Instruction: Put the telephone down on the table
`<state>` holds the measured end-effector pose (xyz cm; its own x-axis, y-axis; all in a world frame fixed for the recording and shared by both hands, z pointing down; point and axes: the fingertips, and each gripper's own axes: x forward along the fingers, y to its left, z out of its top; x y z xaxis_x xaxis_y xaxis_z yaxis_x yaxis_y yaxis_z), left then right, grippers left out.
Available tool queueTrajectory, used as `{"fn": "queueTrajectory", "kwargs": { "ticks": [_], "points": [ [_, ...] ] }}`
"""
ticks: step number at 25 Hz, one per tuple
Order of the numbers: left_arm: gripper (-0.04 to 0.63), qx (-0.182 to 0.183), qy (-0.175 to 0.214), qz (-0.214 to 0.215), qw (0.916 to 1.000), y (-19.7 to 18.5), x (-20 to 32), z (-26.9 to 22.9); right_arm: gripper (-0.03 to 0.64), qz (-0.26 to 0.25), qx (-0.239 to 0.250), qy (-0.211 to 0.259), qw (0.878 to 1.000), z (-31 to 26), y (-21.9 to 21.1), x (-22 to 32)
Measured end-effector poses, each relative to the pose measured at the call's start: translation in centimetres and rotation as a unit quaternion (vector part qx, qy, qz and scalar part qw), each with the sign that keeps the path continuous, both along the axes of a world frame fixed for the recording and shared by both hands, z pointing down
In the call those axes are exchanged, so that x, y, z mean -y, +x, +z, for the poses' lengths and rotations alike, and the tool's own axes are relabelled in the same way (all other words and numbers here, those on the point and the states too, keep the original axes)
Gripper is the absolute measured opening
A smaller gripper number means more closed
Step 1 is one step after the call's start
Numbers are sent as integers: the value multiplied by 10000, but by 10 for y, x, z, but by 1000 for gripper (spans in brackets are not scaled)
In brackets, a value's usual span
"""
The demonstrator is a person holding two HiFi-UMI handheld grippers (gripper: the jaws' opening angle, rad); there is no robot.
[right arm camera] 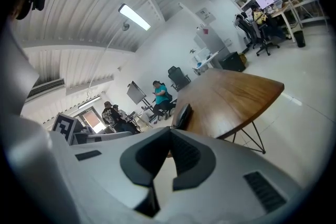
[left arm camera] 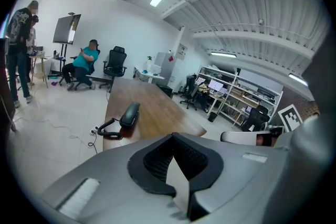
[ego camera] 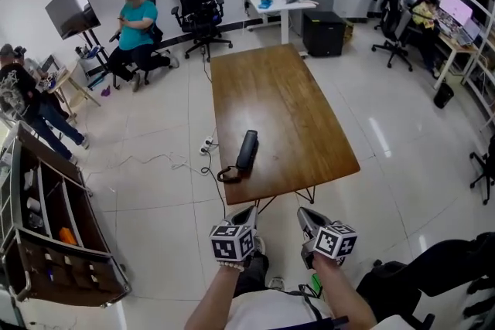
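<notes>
Telephone [ego camera: 247, 149] and claws are well apart. Nearest, just off the wooden table's [ego camera: 309, 120] near edge, the left gripper [ego camera: 249, 211] and the right gripper [ego camera: 303, 212] are both clenched on nothing. Next, the black handset lies flat by the table's near left corner, its coiled cord [ego camera: 228, 175] at the near edge. Beyond the far edge stand a black office chair [ego camera: 199, 0] and a white desk [ego camera: 278, 4].

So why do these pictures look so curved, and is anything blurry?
Head view: wide lens bows the room, glare streaks the floor beside the table. Left gripper view: black round border, telephone clear. Right gripper view: tilted, same dark rim.
</notes>
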<state>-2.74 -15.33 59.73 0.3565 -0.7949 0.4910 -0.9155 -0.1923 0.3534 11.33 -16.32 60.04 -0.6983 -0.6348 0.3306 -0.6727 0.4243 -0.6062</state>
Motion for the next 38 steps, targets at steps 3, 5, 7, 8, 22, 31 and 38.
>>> {"fn": "queueTrajectory", "kwargs": {
  "ticks": [3, 5, 7, 8, 22, 31, 38],
  "points": [
    [0, 132, -40, 15, 9999, 2, -25, -6, 2, 18, 124, 49, 9999, -5, 3, -18],
    [0, 200, -153, 77, 9997, 4, -36, -6, 3, 60, 206, 88, 9997, -9, 3, -27],
    [0, 193, -226, 166, 9994, 7, -45, -7, 3, 110, 267, 122, 9995, -12, 2, -34],
    [0, 179, -225, 211, 9994, 9, -49, -8, 2, 140, 288, 129, 9994, -13, 2, -39],
    [0, 84, -100, 509, 9986, -27, -121, -16, 3, 451, 291, 179, 9984, -14, -40, -121],
    [0, -101, -72, 538, 9985, -75, -182, -6, 2, 558, 24, 310, 9980, -25, -93, -201],
    [0, -258, -248, 747, 9966, -92, -227, 7, 3, 938, -116, 323, 9950, -31, -98, -257]
  ]
}}
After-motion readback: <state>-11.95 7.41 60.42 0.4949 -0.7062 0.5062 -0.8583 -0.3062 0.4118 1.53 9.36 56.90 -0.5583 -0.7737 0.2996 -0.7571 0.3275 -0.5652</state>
